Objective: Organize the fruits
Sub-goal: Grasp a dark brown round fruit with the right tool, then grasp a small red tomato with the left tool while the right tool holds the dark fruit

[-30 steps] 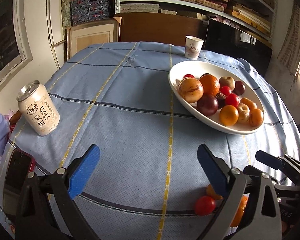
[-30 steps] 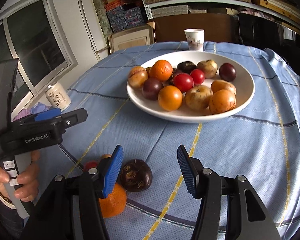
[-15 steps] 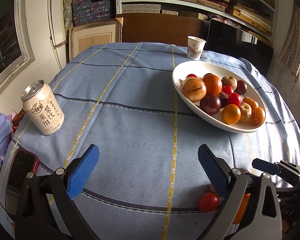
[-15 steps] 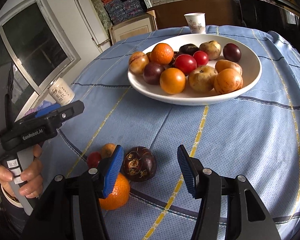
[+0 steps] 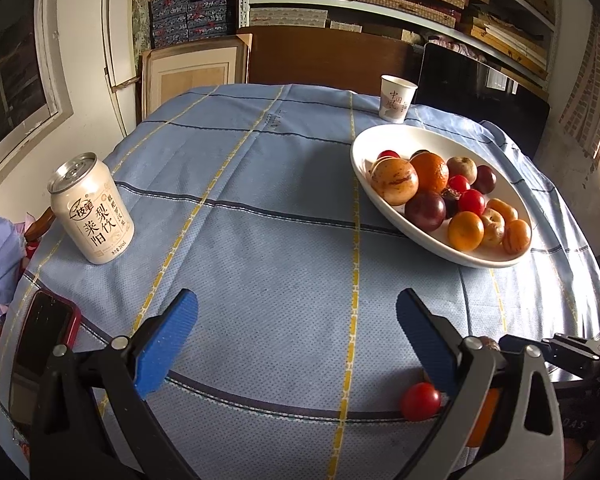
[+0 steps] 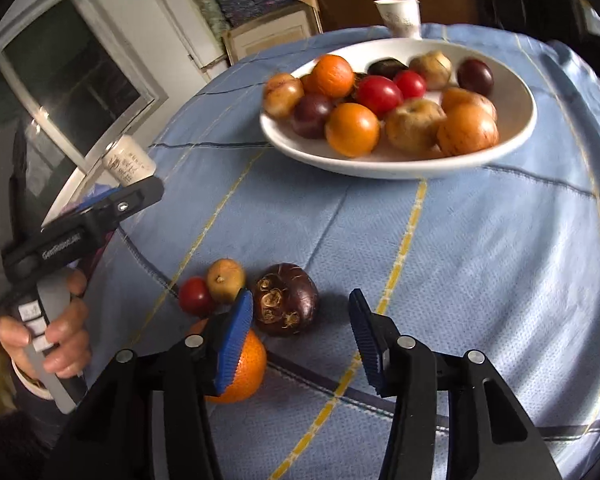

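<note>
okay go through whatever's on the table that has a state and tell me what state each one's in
Drink can: upright, tab unopened.
Paper cup: upright.
White bowl: filled with fruit.
Phone: flat, screen dark.
Left gripper: open, empty.
Right gripper: closing, pads not touching the dark fruit.

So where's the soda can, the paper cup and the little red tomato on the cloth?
Soda can [image 5: 94,212], left wrist view, middle of its printed side.
Paper cup [image 5: 396,100], left wrist view, its front wall.
Red tomato [image 6: 195,296], right wrist view, its shiny top.
</note>
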Available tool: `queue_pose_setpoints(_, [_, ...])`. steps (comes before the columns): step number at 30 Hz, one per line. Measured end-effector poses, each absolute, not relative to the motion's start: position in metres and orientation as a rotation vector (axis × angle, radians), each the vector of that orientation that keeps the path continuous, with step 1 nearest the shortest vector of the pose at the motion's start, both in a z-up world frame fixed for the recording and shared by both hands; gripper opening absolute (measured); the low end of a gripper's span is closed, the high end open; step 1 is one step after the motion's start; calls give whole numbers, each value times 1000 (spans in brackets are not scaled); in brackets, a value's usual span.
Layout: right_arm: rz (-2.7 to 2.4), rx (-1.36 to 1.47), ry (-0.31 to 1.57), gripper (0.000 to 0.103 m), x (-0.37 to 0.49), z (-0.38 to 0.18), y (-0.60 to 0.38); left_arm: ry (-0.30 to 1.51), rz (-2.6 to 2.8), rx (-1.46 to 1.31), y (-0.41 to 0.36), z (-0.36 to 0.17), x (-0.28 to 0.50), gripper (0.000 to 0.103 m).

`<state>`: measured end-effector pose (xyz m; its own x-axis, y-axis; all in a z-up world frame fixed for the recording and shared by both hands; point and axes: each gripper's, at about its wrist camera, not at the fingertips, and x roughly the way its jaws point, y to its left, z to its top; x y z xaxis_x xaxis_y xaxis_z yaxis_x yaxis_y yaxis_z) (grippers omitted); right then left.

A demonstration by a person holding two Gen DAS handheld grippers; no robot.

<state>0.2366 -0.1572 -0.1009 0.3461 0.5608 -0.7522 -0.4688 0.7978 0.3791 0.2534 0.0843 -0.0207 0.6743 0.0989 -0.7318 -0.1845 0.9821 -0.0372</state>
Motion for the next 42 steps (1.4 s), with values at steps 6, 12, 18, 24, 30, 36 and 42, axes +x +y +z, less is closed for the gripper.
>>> queue_pose_setpoints(6, [635,41,975,48,234,-99,-140,806,185,-82,81,-22,254,98])
queue_pose_setpoints(12, [647,44,1054,39,240,-97,-137,807,207,-88,86,-22,255,98])
queue_pose_setpoints(18, [625,78,1071,38,240,-97,-138,811,196,-113,88,-21,254,98])
queue_pose_setpoints(24, [567,96,1045,38,239,-92,-157,798,176,-96,83,-17,250,98])
queue_pose_setpoints(30, [494,52,1027,38,235,-93,-176,801,-42,-23,69,-13,234,97])
queue_pose_setpoints(36, [488,44,1020,38,231,-94,-180,779,-329,25,37,-14,204,74])
queue_pose_setpoints(42, [489,38,1015,39,230,-95,-180,782,-354,215,4,-31,186,53])
